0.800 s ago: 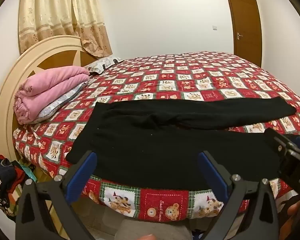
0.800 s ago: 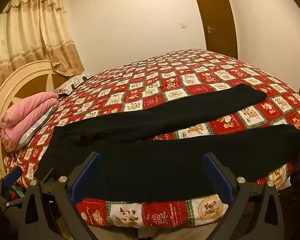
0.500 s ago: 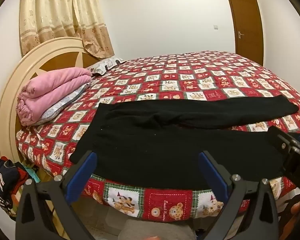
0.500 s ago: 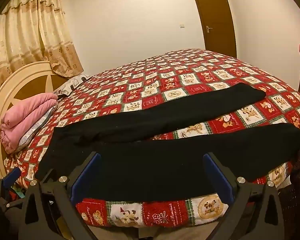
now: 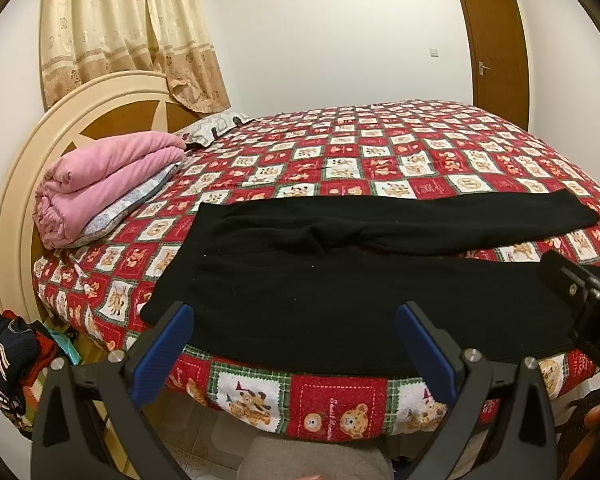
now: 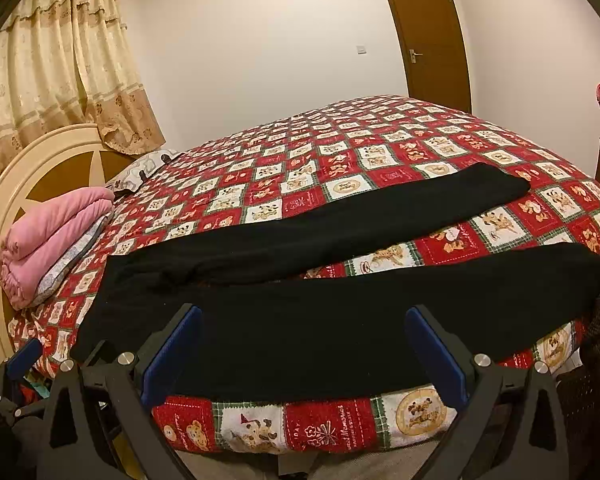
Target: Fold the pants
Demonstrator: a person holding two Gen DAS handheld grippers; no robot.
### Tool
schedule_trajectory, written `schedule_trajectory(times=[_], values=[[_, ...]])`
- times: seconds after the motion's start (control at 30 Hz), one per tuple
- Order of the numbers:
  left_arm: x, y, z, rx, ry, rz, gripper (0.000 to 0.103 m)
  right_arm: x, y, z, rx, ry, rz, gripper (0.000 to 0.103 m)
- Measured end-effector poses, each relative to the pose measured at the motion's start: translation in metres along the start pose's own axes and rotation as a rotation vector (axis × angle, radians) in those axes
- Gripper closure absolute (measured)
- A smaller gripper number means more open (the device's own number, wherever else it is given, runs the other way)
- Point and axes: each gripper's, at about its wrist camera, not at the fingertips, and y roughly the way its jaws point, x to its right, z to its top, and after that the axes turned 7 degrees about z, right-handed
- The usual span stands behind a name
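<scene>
Black pants (image 5: 340, 280) lie flat along the near edge of a bed, waist toward the headboard at left, the two legs spread apart toward the right (image 6: 340, 320). My left gripper (image 5: 294, 320) hangs open in front of the waist end, blue pads wide, nothing between them. My right gripper (image 6: 302, 324) is open too, in front of the near leg, short of the cloth. In the left wrist view the right gripper's body (image 5: 580, 300) shows at the right edge. The left gripper's pad (image 6: 24, 356) peeks in at the lower left of the right wrist view.
The bed carries a red, white and green bear-patterned quilt (image 5: 380, 160). A folded pink blanket (image 5: 100, 184) and a pillow (image 5: 212, 128) lie by the cream headboard (image 5: 20, 184). Clothes (image 5: 12, 360) pile on the floor at left. A brown door (image 6: 428, 36) stands behind.
The left wrist view has shifted slightly right and back from the bed. The right gripper has barely moved. Both stay open.
</scene>
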Motion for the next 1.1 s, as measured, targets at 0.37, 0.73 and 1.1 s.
schedule_trajectory(times=[0.37, 0.73, 1.1], values=[[-0.0023, 0.0014, -0.0008, 0.001, 0.000, -0.002, 0.000, 0.0003, -0.0003, -0.0004, 0.002, 0.007, -0.003, 0.001], [-0.0022, 0.0014, -0.0007, 0.000, 0.001, -0.003, 0.000, 0.0005, -0.0018, 0.0004, 0.005, 0.009, -0.003, 0.001], [-0.0020, 0.0015, -0.0006, -0.001, 0.001, -0.002, 0.000, 0.0012, -0.0020, 0.0002, 0.003, 0.012, -0.003, 0.001]])
